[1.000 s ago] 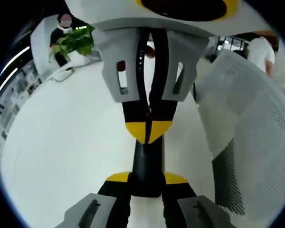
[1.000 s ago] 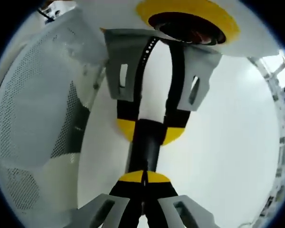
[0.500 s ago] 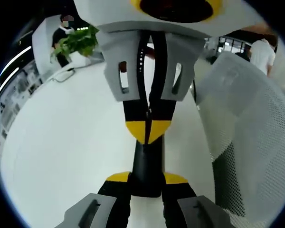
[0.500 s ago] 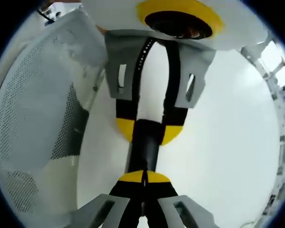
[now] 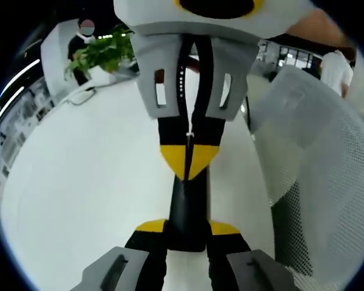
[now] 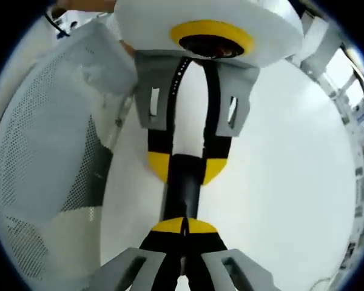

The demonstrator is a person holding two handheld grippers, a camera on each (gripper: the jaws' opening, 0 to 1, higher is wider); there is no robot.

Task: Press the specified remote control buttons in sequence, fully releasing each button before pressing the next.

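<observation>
A slim black remote control is held above a white table. My left gripper is shut on it, one yellow-tipped jaw on each side of its near end. My right gripper comes in from the top of the left gripper view with its jaws shut. Its joined yellow tips rest on the far part of the remote. In the right gripper view, the right gripper is shut at the bottom, against the remote control. The left gripper clasps the remote's other end.
A white mesh chair back stands close on one side, and the same chair back shows in the right gripper view. A green plant and a cable lie at the table's far end. A person stands behind.
Each gripper has shifted slightly in the other's view. Both grippers keep the same hold and contact on the remote.
</observation>
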